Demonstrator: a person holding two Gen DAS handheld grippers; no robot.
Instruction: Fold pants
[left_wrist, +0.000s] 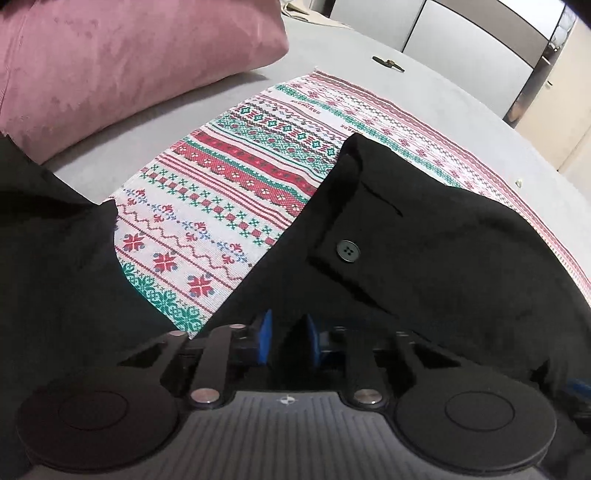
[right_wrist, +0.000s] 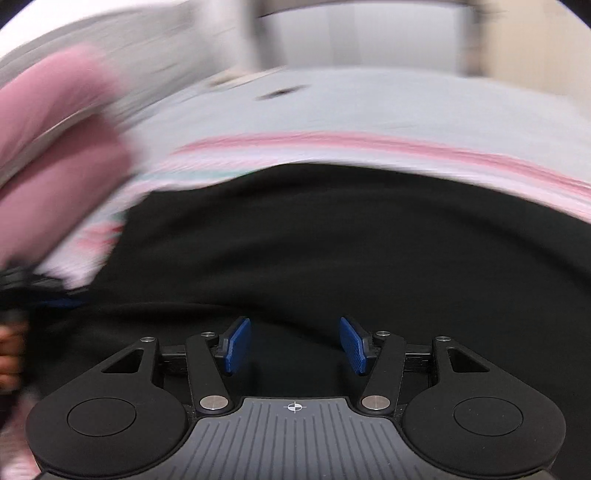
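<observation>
- Lying on a patterned cloth (left_wrist: 236, 192), the black pants (left_wrist: 424, 236) spread right up to both claws.
- Left claw (left_wrist: 288, 341): blue pads close together, dark fabric pinched between them.
- Right claw (right_wrist: 294, 345): pads wide apart, low over the pants, view blurred.
- Button (left_wrist: 348, 251) on a pocket flap; pink pillow (left_wrist: 129, 62) on the grey bed (left_wrist: 369, 70).

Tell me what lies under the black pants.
The pants lie on a patterned cloth of red, green and white bands, spread over a grey bed. The cloth shows beyond and between the dark fabric; what sits directly beneath the pants is covered.
</observation>
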